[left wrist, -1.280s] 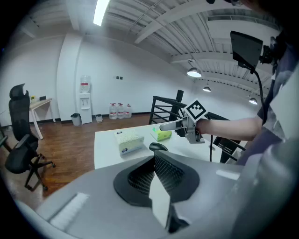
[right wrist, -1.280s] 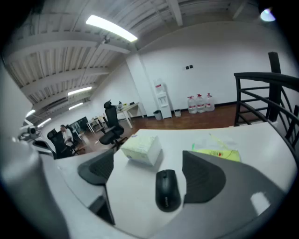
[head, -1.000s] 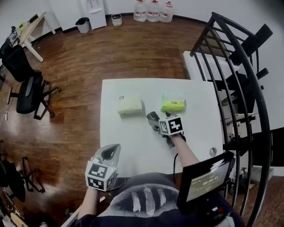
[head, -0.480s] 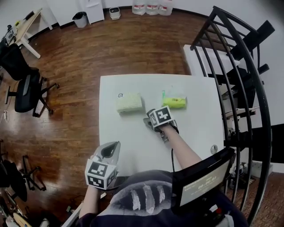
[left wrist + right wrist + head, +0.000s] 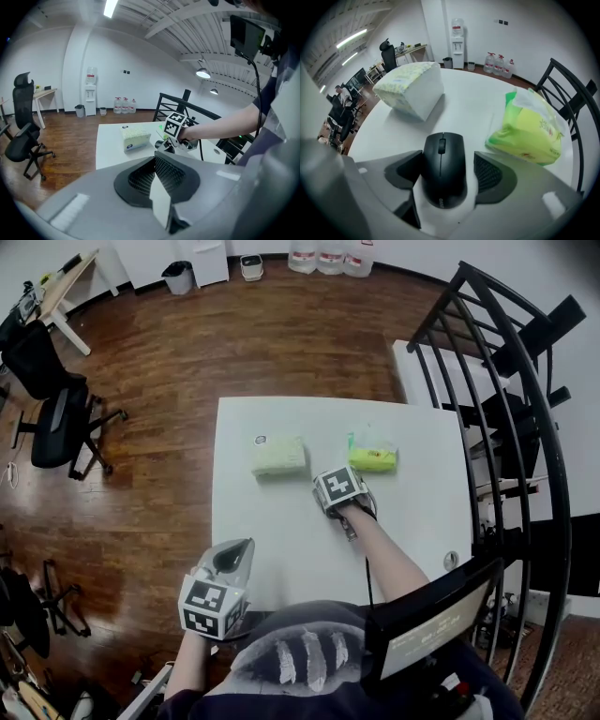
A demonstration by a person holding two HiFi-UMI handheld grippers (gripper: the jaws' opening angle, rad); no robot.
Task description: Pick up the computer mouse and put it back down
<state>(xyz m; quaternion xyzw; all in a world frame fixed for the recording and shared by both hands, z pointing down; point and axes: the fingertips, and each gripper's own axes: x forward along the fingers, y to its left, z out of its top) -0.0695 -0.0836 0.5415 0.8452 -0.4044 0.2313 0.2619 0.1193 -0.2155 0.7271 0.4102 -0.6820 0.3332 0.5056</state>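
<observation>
1. Computer mouse (image 5: pixel 444 168) lies well away from your left gripper (image 5: pixel 154 161), which is the nearest thing to you. That gripper hangs off the near left corner of the white table (image 5: pixel 281 549), apart from everything on it. Its jaws are pressed together with nothing between them.
2. At your near right, close to your body, a dark screen (image 5: pixel 436 629) sits on a mount.
3. Further out, about mid-table and a little right of centre, your right gripper (image 5: pixel 326 498) points steeply down over the mouse. Its jaws have just been closing and now stand fairly wide, one on each side of the mouse. The left pad looks to be right at the mouse's side. A strip of bare table shows between the mouse and the right pad, so you do not have it clamped.
4. The mouse is black and lies flat on the table, its scroll-wheel end pointing toward the far side.
5. Just beyond it, a pale tissue pack (image 5: pixel 278 456) lies to the far left and a green pack (image 5: pixel 372 458) to the far right. Both rest on the table, apart from the mouse and from each other.
6. Past the table is wooden floor, with a black office chair (image 5: pixel 56 418) on the left and a black railing (image 5: pixel 506 427) on the right. Water bottles (image 5: pixel 328 257) stand at the far wall.
</observation>
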